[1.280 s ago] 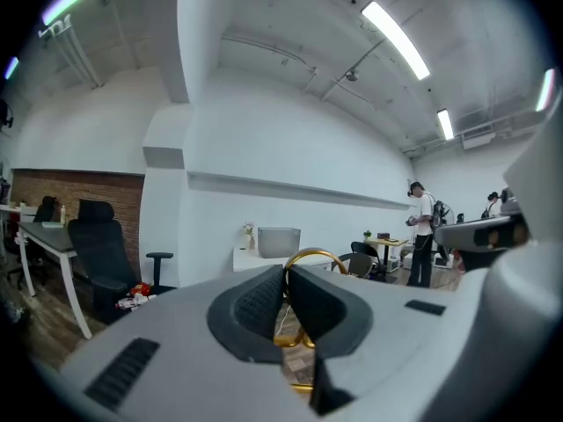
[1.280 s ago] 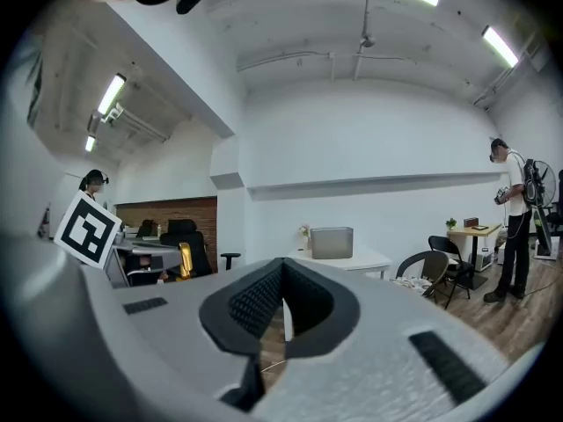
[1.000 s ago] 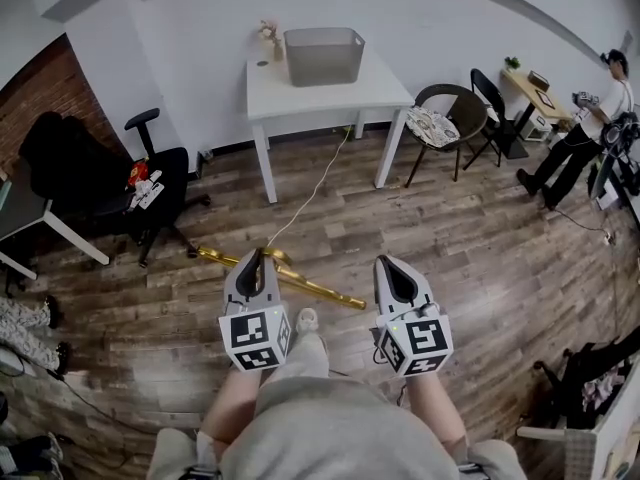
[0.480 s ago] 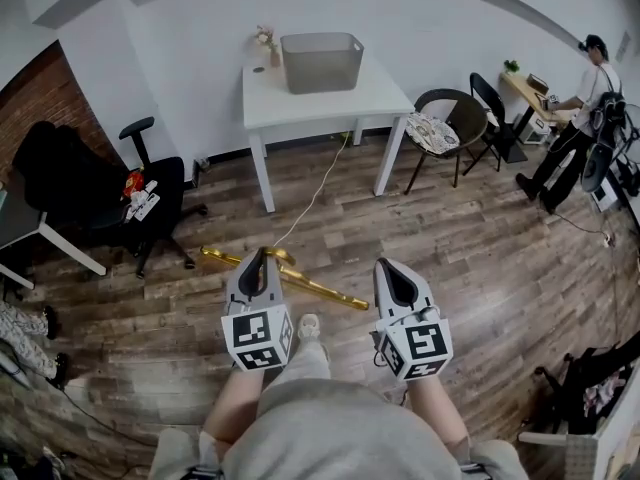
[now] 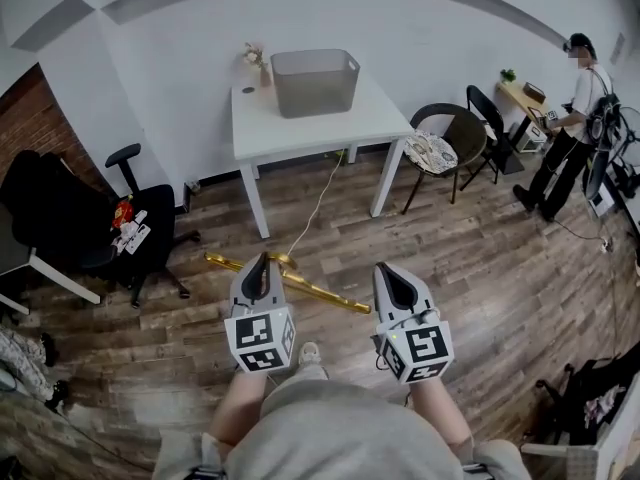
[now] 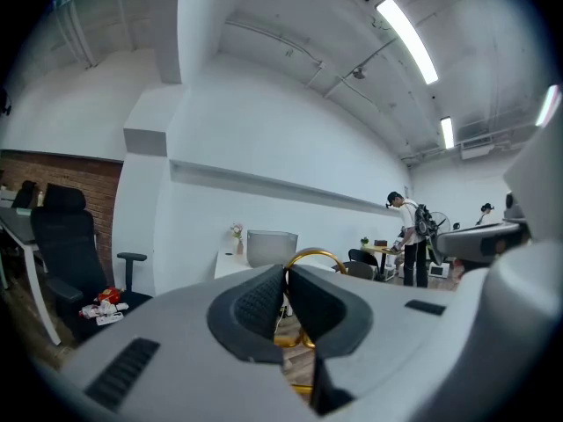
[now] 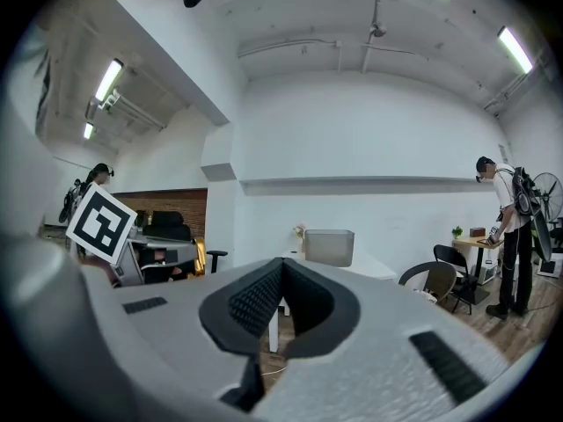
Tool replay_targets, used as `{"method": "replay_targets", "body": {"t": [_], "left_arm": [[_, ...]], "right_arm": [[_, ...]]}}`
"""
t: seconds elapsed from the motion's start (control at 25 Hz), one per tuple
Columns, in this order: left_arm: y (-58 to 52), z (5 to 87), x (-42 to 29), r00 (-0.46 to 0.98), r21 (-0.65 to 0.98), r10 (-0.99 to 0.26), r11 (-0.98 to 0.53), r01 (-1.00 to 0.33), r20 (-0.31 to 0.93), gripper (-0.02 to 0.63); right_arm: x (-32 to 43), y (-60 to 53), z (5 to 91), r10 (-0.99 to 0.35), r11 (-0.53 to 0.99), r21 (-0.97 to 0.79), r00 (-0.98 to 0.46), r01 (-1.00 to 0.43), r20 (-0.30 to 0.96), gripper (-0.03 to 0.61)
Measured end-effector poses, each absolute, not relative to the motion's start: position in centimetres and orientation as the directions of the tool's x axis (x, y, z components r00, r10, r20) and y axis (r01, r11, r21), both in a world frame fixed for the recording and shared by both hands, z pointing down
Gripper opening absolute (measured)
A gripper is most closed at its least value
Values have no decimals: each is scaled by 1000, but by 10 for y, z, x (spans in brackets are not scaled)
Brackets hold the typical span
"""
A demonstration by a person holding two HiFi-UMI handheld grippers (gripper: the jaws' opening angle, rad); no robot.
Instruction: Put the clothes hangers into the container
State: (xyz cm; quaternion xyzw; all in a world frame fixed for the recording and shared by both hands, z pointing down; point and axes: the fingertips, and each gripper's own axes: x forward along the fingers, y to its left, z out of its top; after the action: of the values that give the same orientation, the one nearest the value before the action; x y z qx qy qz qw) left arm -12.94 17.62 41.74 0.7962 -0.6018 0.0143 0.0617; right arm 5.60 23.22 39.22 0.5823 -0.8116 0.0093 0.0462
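Left gripper (image 5: 260, 266) fingers pressed together, pinching the gold hanger (image 5: 335, 298), seemingly near its hook, bar jutting out to either side. Right gripper (image 5: 388, 274) fingers closed on nothing. Probably light, stiff, slick metal; best gripped at the neck. Container (image 5: 315, 81) well ahead of the fingers, on the table (image 5: 300, 133).

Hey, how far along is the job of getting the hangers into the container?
Done: the gold hanger is picked up. In hand: the left gripper is shut on it; the right gripper is shut, empty. Left: getting it into the gray container on the white table across the room.
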Motion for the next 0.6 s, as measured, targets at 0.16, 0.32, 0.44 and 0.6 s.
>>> {"method": "replay_targets", "body": {"t": [0.16,0.32,0.44,0.6], "left_arm": [[129,410,-128,288,84,-954,-281,-956,83,20],[80,403,-129,298,84,-952,-292,-953,68,18],[47,403,-130,309,83,-949,-303,-949,66,18],[8,405,-133,322,82,-944,-316,-945,69,18]], "right_arm": [[52,188,384,-945,322,49,-318,-946,77,3],[46,142,376,-946,321,57,-317,-945,63,3],[44,110,374,-950,310,52,-307,-949,52,3],[39,74,378,-954,298,46,-295,-954,57,3]]}}
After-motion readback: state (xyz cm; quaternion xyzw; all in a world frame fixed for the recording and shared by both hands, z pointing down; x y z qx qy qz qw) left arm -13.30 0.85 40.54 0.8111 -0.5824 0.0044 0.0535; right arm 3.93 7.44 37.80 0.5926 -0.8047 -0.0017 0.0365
